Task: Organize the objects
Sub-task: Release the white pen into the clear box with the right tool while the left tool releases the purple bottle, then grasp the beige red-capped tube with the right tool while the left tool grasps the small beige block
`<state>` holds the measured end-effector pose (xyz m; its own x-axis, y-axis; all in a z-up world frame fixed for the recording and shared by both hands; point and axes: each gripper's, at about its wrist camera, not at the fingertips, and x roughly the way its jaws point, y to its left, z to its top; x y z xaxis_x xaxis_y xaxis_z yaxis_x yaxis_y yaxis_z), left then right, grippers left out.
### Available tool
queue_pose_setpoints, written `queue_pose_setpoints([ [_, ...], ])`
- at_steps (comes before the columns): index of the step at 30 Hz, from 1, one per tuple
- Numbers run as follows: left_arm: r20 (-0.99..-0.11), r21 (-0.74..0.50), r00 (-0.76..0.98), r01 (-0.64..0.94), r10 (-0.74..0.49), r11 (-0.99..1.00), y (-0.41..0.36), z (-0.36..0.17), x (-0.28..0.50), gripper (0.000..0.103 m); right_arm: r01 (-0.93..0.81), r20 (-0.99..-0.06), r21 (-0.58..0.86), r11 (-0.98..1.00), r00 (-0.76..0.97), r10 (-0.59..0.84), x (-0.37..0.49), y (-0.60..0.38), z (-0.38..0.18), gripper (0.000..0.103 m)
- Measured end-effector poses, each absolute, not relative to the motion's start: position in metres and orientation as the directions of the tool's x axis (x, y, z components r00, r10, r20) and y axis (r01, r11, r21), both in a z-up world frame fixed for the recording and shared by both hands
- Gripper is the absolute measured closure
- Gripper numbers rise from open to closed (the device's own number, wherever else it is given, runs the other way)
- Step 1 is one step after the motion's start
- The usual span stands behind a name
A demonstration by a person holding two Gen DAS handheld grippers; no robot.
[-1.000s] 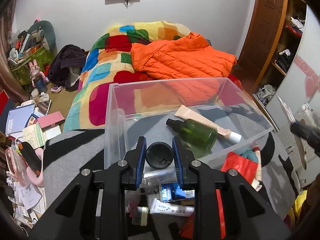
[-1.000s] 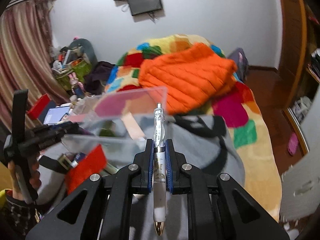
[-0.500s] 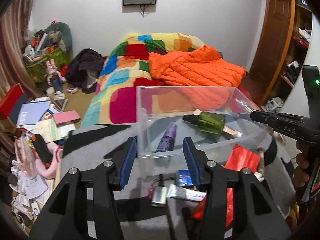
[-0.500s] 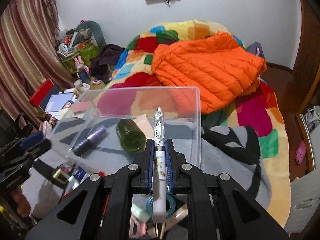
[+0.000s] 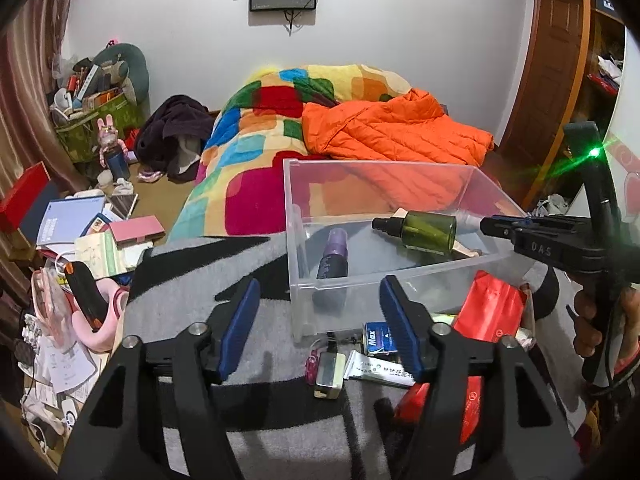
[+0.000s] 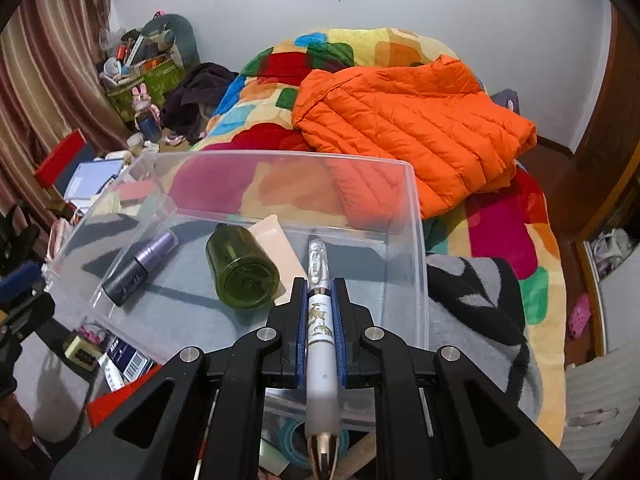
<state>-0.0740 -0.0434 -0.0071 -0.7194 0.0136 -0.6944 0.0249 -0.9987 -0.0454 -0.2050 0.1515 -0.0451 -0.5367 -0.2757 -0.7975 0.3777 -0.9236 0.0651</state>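
Grey-and-black blanket (image 5: 224,264) on a cluttered bedroom bed carries a clear plastic bin (image 5: 400,276). Left wrist view: the left gripper (image 5: 320,320), jaws just widened and empty, hangs near the bin, where a purple bottle (image 5: 334,254) and green bottle (image 5: 428,232) lie. Right wrist view: the right gripper (image 6: 319,312) clamps a white pen (image 6: 320,328) above the bin's near wall.

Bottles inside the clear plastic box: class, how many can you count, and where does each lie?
2. The green spray bottle lies on its side mid-box, across a beige tube; the purple bottle lies on its side near the box's left wall. Nothing seems hidden.
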Motion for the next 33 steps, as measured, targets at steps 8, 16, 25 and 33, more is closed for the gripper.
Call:
queue_pose_setpoints([
  [8,-0.679,-0.025,-0.735,0.020,0.003,-0.999,-0.041,0.000,-0.068,0.031,0.394,-0.788,0.067,-0.916,-0.542,-0.291,-0.189,0.152,-0.032,0.088],
  [16,-0.692,0.052,-0.720,0.028,-0.056,-0.998,-0.053,-0.003,-0.050,0.024,0.390,-0.751,0.127,-0.912,-0.563,-0.345,-0.156,0.174,-0.013,0.070],
  [25,-0.775,-0.025,-0.632,-0.002,0.020,-1.000,-0.054,-0.037,-0.041,0.024,0.341,-0.769,0.133,-0.930,-0.557,-0.314,-0.122,0.200,-0.023,0.065],
  [33,-0.802,-0.002,-0.598,0.012,-0.006,-1.000,-0.042,-0.052,-0.046,0.028,0.283,-0.819,0.136,-0.949,-0.506,-0.269,-0.109,0.219,-0.053,0.064],
])
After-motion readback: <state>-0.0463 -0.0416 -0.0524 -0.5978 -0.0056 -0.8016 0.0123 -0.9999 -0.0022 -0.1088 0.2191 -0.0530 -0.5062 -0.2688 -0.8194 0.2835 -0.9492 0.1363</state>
